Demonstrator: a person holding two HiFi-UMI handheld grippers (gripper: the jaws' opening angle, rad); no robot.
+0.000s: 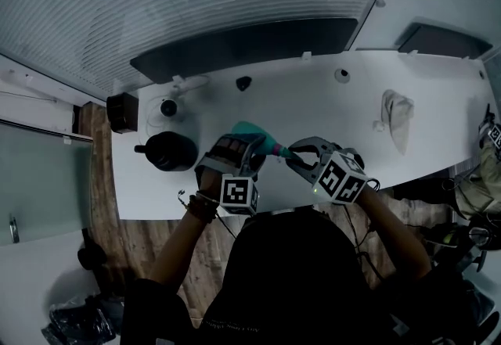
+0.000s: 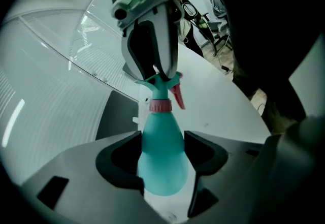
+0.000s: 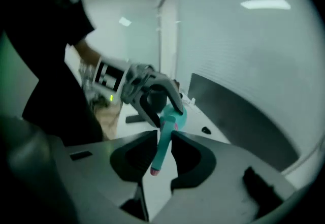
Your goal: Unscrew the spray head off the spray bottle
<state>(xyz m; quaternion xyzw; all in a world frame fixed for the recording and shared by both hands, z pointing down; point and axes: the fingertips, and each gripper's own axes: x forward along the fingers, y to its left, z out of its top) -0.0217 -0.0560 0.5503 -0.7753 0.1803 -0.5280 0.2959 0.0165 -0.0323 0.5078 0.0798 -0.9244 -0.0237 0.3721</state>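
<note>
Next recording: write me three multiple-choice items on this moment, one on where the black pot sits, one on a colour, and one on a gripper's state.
1. In the head view, where is the round black pot on the white table?
A. Left of the left gripper
B. At the table's right end
C. On the floor

2. What colour is the collar ring on the neck of the teal plastic spray bottle?
A. Black
B. Pink
C. Yellow

3. What is between the left gripper's jaws?
A. Nothing; they stand wide open
B. The spray bottle's body
C. A white cloth

Answers: 1 A, the pot stands beyond the left gripper, toward the table's left end. 2 B, the left gripper view shows a pink ring. 3 B, both jaws press on the teal body.
</note>
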